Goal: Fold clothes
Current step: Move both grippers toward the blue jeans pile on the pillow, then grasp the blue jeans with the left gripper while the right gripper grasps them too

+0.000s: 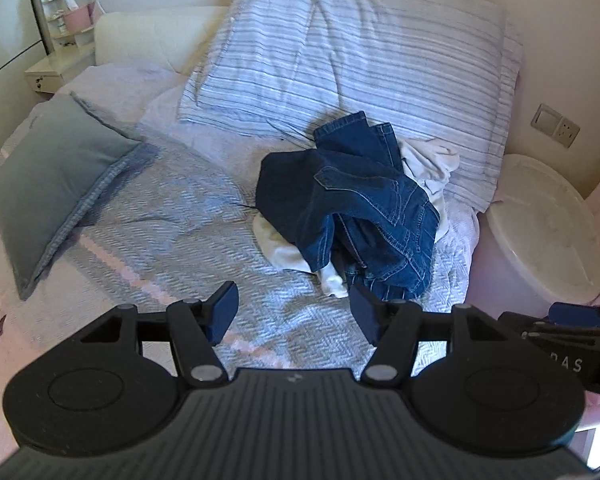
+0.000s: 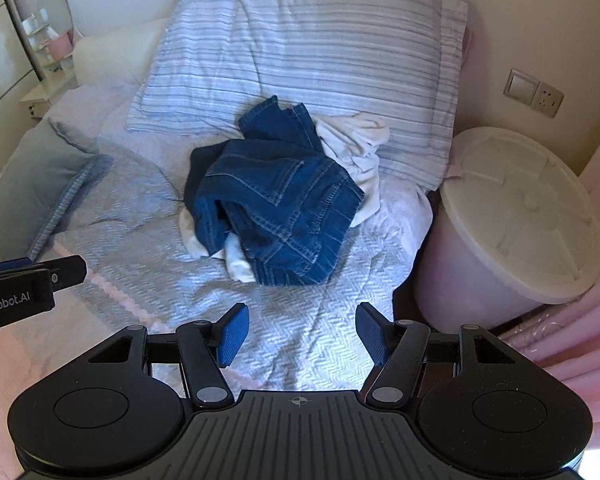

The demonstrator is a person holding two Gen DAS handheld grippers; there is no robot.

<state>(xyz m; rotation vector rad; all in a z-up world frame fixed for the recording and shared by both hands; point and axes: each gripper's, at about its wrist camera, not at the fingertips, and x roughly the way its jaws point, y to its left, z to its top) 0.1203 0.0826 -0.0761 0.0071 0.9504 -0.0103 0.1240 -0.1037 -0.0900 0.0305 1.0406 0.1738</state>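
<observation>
A crumpled pair of dark blue jeans (image 1: 356, 204) (image 2: 276, 200) lies in a heap on the bed, on top of a white garment (image 1: 428, 160) (image 2: 356, 148) that shows at its right and lower left edges. My left gripper (image 1: 294, 312) hangs open above the bedspread, just short of the heap's near edge, with nothing between its blue pads. My right gripper (image 2: 302, 334) is open too, a little nearer than the jeans and empty. Each gripper shows at the edge of the other's view.
A striped pillow (image 1: 356, 52) leans behind the heap. A grey cushion (image 1: 56, 184) lies at the left on the pale woven bedspread (image 2: 148, 264). A white lidded bin (image 2: 516, 216) stands close to the bed's right side, by pink fabric (image 2: 580, 344). A nightstand (image 1: 48, 68) sits far left.
</observation>
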